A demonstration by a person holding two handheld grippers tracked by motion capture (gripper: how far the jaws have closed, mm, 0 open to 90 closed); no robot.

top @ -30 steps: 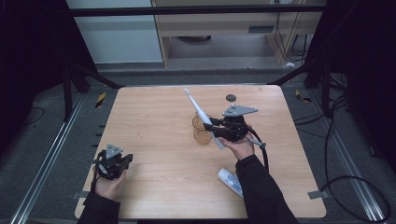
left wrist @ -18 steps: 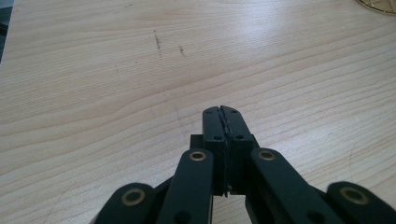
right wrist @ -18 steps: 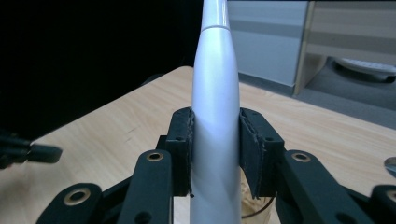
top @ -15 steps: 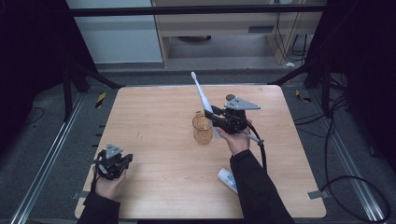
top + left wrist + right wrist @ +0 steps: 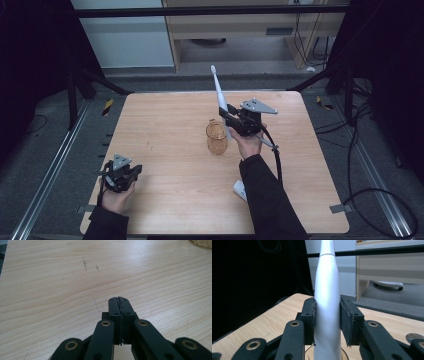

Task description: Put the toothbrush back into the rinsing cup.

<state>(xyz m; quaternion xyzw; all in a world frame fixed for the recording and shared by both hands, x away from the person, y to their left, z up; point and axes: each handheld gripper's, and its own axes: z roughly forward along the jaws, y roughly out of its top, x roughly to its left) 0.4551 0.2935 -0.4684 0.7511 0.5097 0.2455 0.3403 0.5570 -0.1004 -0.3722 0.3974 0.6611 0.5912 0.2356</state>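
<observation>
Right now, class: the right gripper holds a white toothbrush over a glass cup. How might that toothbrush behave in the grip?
The toothbrush looks stiff: it stands straight above the right gripper. Its smooth, tapered, glossy handle could slip between the jaws. Lowered into the glass cup, it would probably lean on the rim, and the long stem might tip the cup.

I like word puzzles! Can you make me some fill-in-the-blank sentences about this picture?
1. The right gripper is shut on a white ____.
2. The amber glass cup stands on the wooden ____.
3. The left gripper has its jaws ____ with nothing between them.
4. The toothbrush points ____, its lower end above the cup.

Missing words: toothbrush; table; shut; up
</observation>
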